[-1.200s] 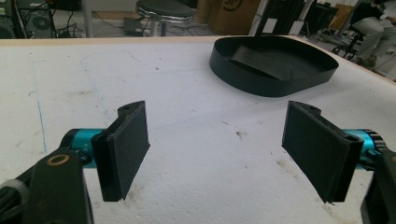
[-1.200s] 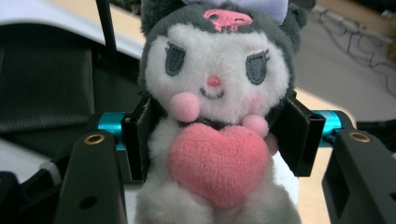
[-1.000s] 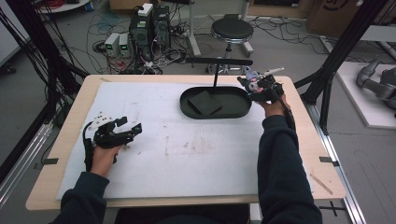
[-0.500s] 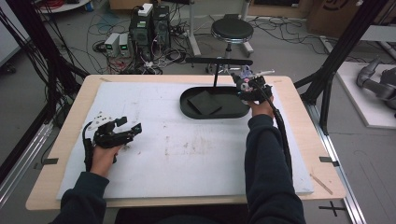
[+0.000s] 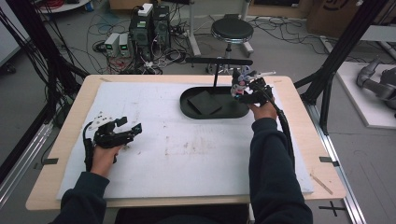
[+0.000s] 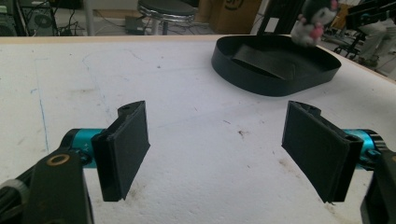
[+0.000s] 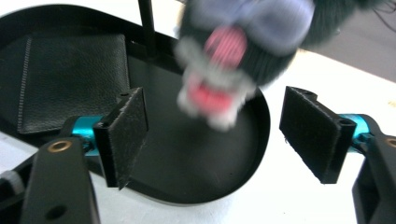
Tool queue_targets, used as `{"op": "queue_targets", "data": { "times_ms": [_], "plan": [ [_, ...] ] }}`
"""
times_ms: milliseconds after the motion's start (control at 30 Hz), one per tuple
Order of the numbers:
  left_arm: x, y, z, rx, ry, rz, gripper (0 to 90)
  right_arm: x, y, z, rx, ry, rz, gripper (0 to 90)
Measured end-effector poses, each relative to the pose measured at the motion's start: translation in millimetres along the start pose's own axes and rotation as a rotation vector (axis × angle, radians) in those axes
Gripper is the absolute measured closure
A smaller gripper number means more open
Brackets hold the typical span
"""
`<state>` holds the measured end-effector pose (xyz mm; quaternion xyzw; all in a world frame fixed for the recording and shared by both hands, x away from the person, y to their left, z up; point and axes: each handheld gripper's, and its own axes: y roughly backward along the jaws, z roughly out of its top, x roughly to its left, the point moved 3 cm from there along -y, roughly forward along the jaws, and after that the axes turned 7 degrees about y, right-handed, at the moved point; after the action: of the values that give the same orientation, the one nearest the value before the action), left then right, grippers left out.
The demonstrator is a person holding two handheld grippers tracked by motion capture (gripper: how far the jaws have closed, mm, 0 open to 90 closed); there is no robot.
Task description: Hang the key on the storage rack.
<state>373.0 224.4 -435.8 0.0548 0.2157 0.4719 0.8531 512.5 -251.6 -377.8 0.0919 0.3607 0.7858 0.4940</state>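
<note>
Between right tongs [image 7: 212,140], blurred plush toy [image 7: 243,51] above tray [image 7: 196,177]

Open white mat [image 5: 187,154] lies free; the black tray [image 5: 196,113] and its upright post [image 5: 215,77] block the far side

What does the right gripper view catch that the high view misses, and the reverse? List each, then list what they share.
Right gripper view alone: its two black pads standing wide apart, the blurred plush toy hanging between and just beyond them, untouched, and the stitched edge of the leather pad.

High view alone: the left gripper resting on the white mat, both forearms, the stool and the electronics on the floor behind the table.

Shared: the black oval tray, the leather pad lying in it, the thin post rising from it, and the toy at the right gripper.
</note>
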Motion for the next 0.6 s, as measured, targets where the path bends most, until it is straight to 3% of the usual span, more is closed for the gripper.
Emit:
{"op": "queue_targets", "data": {
  "times_ms": [67, 133, 200, 267, 400, 600],
  "plan": [
    [0.3, 0.1, 0.3, -0.004, 0.0, 0.0, 22.7, 0.2, 9.0, -0.2, -0.017, 0.008, 0.007, 23.2],
    [0.0, 0.2, 0.5, -0.011, 0.003, -0.006, 22.7, 2.6, 20.3, -4.4, -0.046, 0.038, -0.028, 22.6],
    [-0.9, 0.7, 1.2, -0.019, -0.008, -0.009, 22.7, 5.4, 29.9, -9.4, -0.037, 0.036, 0.013, 21.2],
    [-1.6, 0.5, 1.3, -0.022, -0.011, -0.008, 22.6, 10.6, 42.0, -19.0, -0.08, 0.054, 0.021, 21.3],
    [-2.5, 0.2, 3.1, -0.024, -0.016, -0.006, 22.6, 21.0, 59.4, -44.4, -0.119, 0.027, 0.074, 21.3],
    [-1.3, 0.1, 3.4, -0.022, -0.015, 0.004, 22.6, 40.4, 69.2, -88.9, -0.134, 0.056, 0.103, 21.3]
  ]
}}
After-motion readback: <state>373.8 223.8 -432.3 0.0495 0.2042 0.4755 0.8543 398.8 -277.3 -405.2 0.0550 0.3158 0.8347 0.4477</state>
